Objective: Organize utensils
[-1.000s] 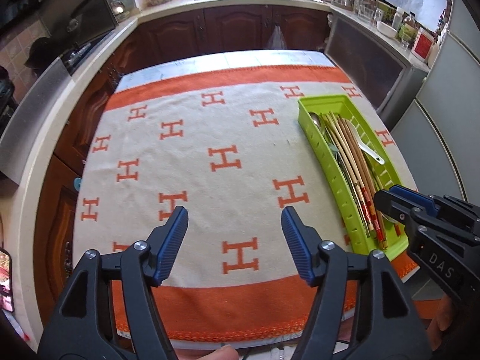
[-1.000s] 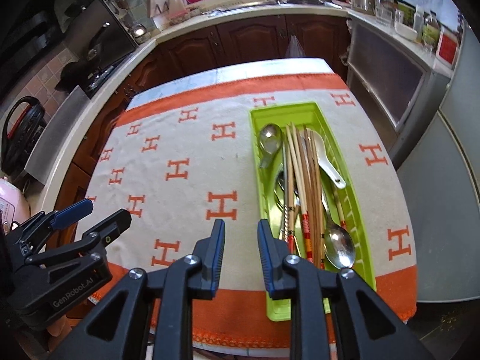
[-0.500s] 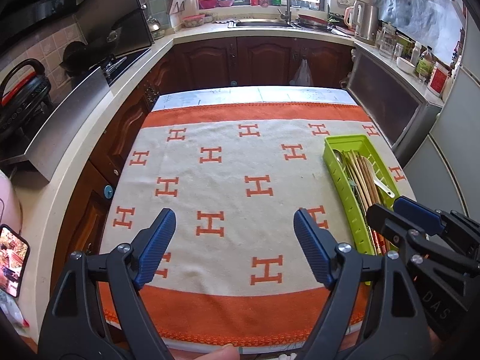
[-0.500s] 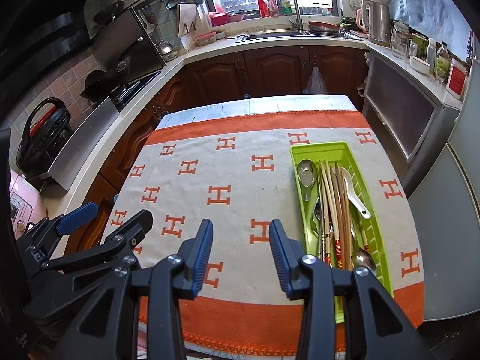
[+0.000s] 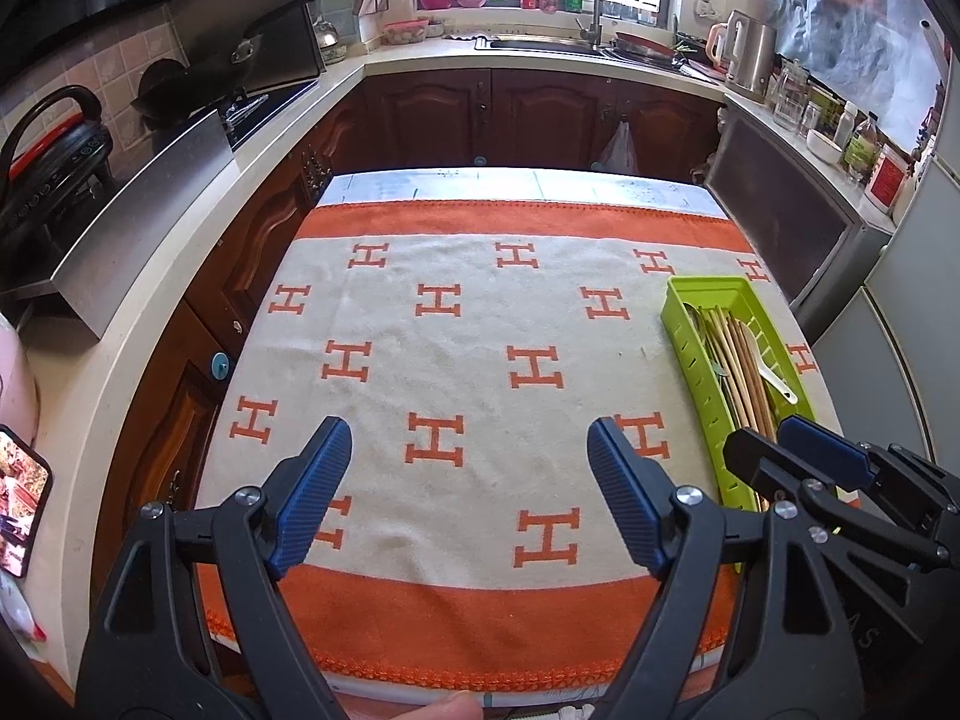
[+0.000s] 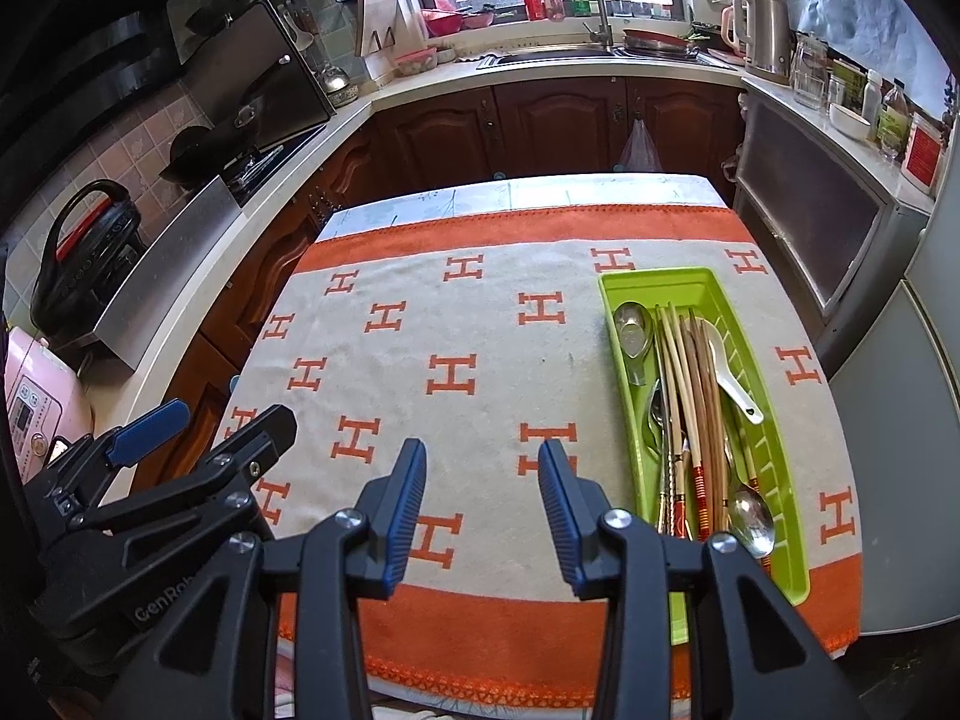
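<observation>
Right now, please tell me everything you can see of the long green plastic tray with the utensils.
The long green plastic tray is a narrow lime rectangle with raised walls; slots pierce its side walls. It lies flat on the cream and orange cloth, on the table's right side, lengthwise away from the camera. Inside lie metal spoons, wooden chopsticks and a white ceramic spoon, all roughly lengthwise. Both grippers are open and neither touches it.

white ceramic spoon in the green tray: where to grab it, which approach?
Grip the white spoon by its handle, near the end that rests against the green tray's right wall. Come from above with the right gripper, jaws across the handle. The bowl lies half under the chopsticks, so probably not reachable.
</observation>
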